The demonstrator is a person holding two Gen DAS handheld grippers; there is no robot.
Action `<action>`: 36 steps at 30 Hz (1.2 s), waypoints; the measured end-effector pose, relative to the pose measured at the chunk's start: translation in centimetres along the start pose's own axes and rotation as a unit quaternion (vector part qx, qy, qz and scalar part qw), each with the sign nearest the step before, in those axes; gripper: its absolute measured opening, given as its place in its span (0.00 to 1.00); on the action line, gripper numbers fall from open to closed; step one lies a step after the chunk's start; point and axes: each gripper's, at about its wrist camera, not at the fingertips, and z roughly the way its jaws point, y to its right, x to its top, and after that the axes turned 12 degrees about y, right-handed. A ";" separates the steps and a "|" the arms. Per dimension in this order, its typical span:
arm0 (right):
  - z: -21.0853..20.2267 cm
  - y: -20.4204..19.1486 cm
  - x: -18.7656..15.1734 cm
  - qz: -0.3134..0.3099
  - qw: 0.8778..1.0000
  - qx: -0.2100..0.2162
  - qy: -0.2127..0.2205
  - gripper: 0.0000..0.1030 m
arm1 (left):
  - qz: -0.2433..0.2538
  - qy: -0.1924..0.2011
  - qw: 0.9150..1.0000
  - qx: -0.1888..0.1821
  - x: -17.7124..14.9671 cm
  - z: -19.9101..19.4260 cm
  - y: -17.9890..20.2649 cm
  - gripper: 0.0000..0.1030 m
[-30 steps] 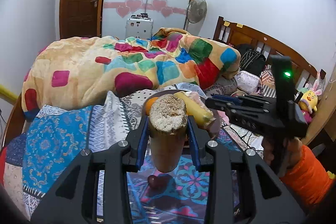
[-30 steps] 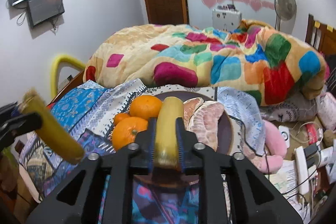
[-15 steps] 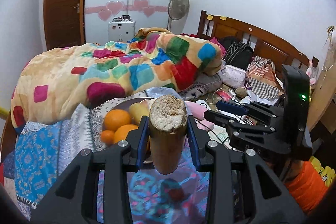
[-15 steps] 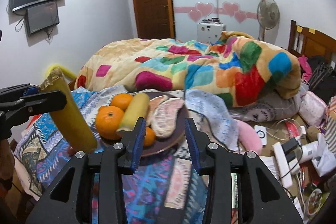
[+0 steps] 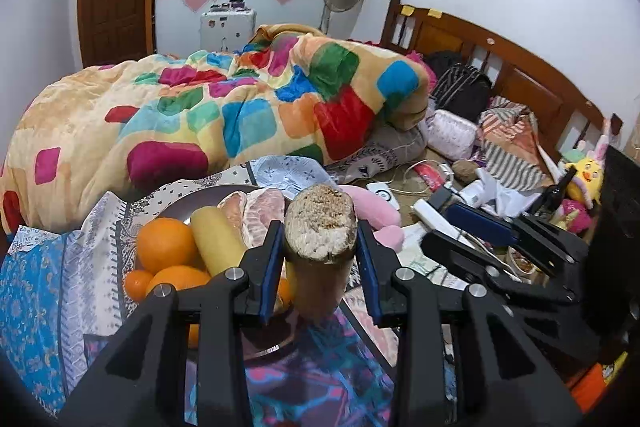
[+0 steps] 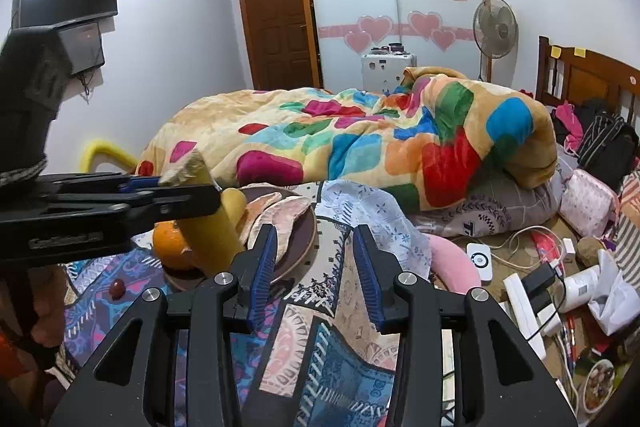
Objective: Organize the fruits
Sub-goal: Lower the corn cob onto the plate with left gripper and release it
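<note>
above plate, left gripper gripping sugarcane

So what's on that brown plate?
On the plate: oranges, a yellow stalk and peeled pomelo pieces. The held stalk covers its right side.

Left gripper clamped, seemingly level, right gripper empty, jaws spread

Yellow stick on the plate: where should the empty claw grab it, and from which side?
Probably grab the yellow stick near its far, raised end, coming down from above. It is a round rod leaning on the oranges, with pomelo pieces tight on its other side, so only the top looks free. The open right gripper should span its narrow width.
</note>
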 end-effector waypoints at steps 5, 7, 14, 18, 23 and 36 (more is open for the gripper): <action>1.4 0.1 -0.9 0.000 1.000 0.004 -0.008 0.35 | -0.030 -0.016 0.999 0.000 0.4 2.4 -1.2 0.34; 2.0 0.2 -1.1 0.000 1.000 0.006 -0.013 0.35 | -0.028 -0.013 1.000 0.005 0.7 2.8 -1.4 0.34; 4.3 -0.7 -1.3 -0.011 0.999 0.023 -0.025 0.35 | -0.047 -0.020 0.998 0.021 1.5 4.7 -3.3 0.37; 6.2 -1.8 -1.3 -0.016 0.999 0.039 -0.031 0.35 | -0.079 -0.032 0.996 0.024 1.4 5.6 -5.2 0.39; 7.5 -1.9 -1.2 -0.001 0.998 0.052 -0.039 0.35 | -0.084 -0.050 0.994 0.044 1.0 6.5 -6.7 0.45; 8.8 -2.9 -1.1 0.009 0.996 0.066 -0.057 0.35 | -0.067 -0.017 0.995 0.077 1.0 3.7 -8.9 0.59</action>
